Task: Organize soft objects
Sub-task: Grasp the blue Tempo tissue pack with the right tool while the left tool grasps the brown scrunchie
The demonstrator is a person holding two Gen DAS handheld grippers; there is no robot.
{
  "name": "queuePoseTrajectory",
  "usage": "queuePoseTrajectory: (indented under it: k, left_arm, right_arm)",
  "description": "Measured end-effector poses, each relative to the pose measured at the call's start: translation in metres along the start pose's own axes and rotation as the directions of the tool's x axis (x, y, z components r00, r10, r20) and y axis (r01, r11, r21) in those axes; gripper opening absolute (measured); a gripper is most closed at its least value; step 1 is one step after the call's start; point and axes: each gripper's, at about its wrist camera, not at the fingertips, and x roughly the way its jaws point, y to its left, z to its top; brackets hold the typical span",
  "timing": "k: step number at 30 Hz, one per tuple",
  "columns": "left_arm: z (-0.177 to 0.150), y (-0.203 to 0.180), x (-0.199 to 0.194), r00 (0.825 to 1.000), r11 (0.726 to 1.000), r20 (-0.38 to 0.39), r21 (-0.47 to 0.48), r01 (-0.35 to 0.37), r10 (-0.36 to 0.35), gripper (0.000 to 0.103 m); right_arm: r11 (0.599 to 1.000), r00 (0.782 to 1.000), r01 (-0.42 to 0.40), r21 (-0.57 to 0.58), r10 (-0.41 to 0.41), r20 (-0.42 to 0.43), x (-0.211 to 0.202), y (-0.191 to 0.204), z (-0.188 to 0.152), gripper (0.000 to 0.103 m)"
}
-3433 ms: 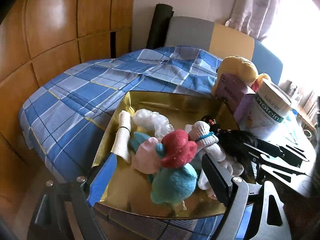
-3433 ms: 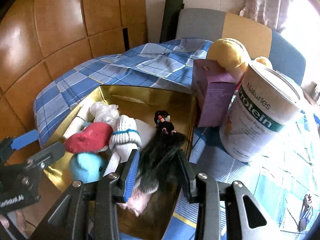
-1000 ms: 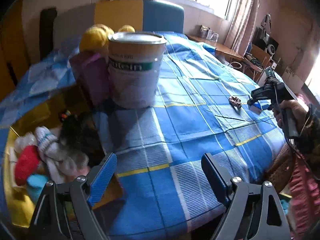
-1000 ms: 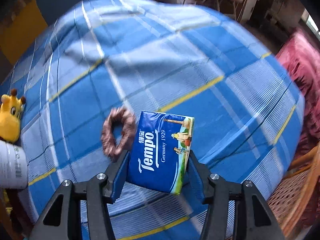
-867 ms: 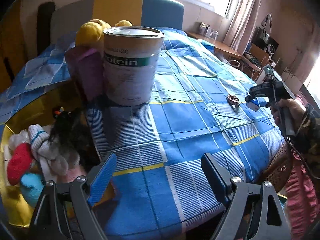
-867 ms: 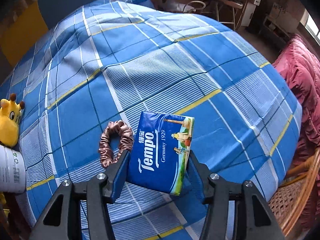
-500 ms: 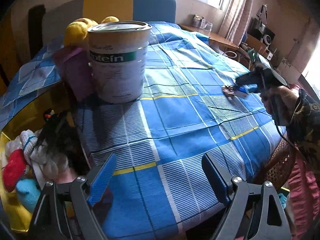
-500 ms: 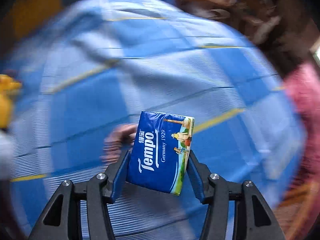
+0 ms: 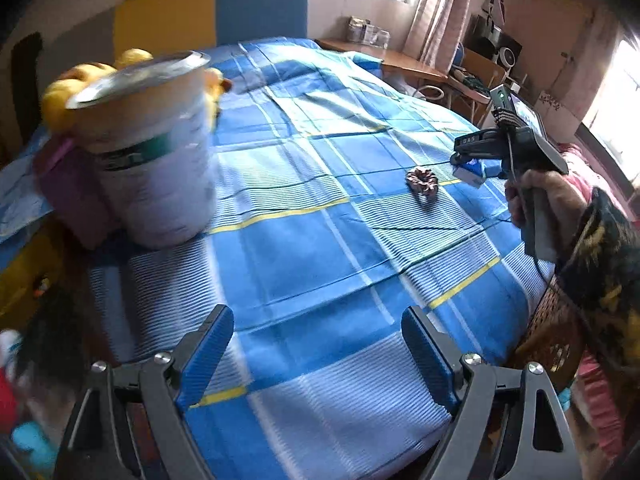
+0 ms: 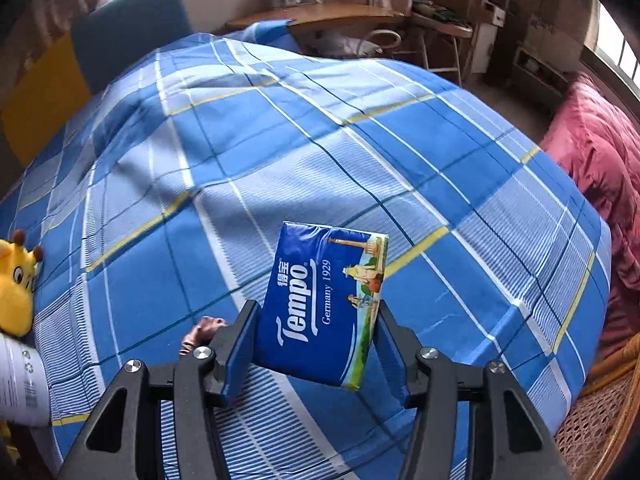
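My right gripper point(image 10: 316, 332) is shut on a blue Tempo tissue pack point(image 10: 324, 300) and holds it above the blue plaid cloth point(image 10: 280, 160). It also shows in the left wrist view point(image 9: 470, 160), with the pack point(image 9: 471, 170) just right of a brown scrunchie point(image 9: 422, 179) lying on the cloth. In the right wrist view the scrunchie point(image 10: 202, 332) peeks out left of the fingers. My left gripper point(image 9: 316, 344) is open and empty over the cloth's near edge. Soft toys point(image 9: 8, 396) lie blurred in the gold tray point(image 9: 18, 280) at far left.
A white protein tin point(image 9: 154, 152) stands left of centre, with a purple box point(image 9: 68, 192) and a yellow plush point(image 9: 64, 88) behind it. The plush point(image 10: 16, 280) and the tin point(image 10: 20, 384) also show at left in the right wrist view. A pink quilt point(image 10: 600, 160) lies at right.
My right gripper, still holding the tissue pack, has lifted slightly beside the scrunchie. My left gripper's view has swung right, so the tin and tray sit further left and blurred.
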Motion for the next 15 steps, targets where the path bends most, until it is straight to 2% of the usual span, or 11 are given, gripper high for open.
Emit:
queuePoseTrajectory:
  k: [3, 7, 9, 11, 15]
  left_arm:
    - [0.016, -0.008, 0.022, 0.998, 0.998, -0.033, -0.017, 0.054, -0.055, 0.080]
    - [0.039, -0.023, 0.051, 0.992, 0.994, -0.052, -0.026, 0.111, -0.112, 0.071]
    - [0.053, -0.035, 0.065, 0.990, 0.991, -0.057, -0.001, 0.130, -0.130, 0.053]
    - [0.065, -0.046, 0.078, 0.986, 0.988, -0.064, 0.020, 0.153, -0.151, 0.046]
    - [0.092, -0.069, 0.109, 0.977, 0.980, -0.086, 0.035, 0.197, -0.193, 0.046]
  right_arm:
    - [1.000, 0.999, -0.009, 0.018, 0.010, -0.050, 0.006, -0.003, -0.006, 0.056]
    - [0.998, 0.999, -0.010, 0.065, 0.013, -0.039, 0.007, -0.011, -0.005, 0.056]
    - [0.996, 0.999, -0.024, 0.087, 0.028, -0.034, 0.007, -0.014, -0.005, 0.056]
    - [0.995, 0.999, -0.033, 0.097, 0.036, -0.030, 0.006, -0.015, -0.004, 0.056]
    - [0.991, 0.998, -0.060, 0.119, 0.062, -0.011, 0.003, -0.020, -0.005, 0.056]
